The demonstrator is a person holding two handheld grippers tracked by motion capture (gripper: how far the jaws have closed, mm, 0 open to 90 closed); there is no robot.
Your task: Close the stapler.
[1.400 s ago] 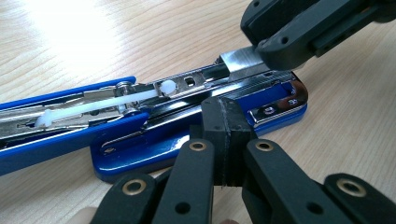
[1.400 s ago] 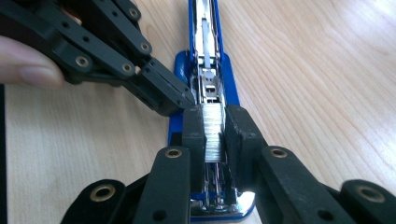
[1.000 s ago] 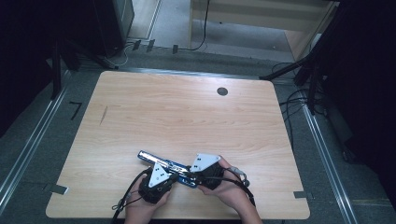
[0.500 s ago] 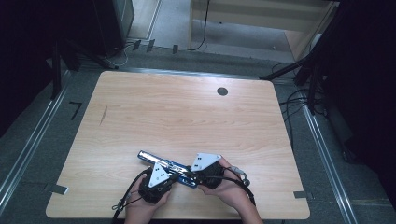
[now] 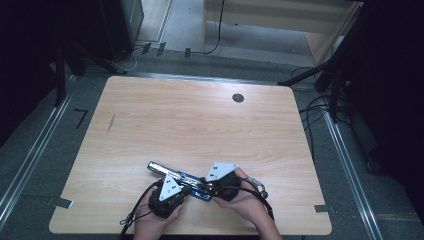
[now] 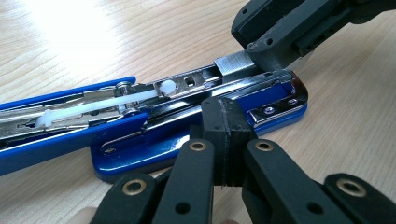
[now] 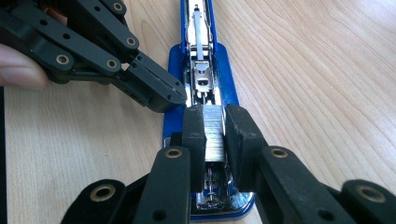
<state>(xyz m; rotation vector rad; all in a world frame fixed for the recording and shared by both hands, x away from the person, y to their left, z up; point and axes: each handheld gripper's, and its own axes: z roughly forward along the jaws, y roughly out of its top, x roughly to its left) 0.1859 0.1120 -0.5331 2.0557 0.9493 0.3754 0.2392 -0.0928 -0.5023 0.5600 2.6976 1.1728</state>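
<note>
Presently, findings by item, with the stapler as reference:
Desk [image 5: 200, 120]: wooden, bare beyond the work; the stapler lies near its front edge, close to the person.
Stapler [image 5: 175, 176]: blue, opened out flat on the desk, top arm swung away, steel magazine channel exposed.
Left gripper [image 6: 223, 122]: jaws fully closed with nothing between them, tip pressing on the stapler's side near the base. Appears to be steadying it.
Right gripper [image 7: 215, 133]: jaws closed on a strip of staples [image 7: 214, 133], held over the head end of the stapler's channel.
Risk, alignment: strip may enter tilted and jam on the channel walls.
Risk, grip: excess squeeze could snap the strip; a loose hold would let it drop beside the stapler.
Risk, base: the left gripper bears on one point only; a push from the strip could make the stapler pivot or slide.
</note>
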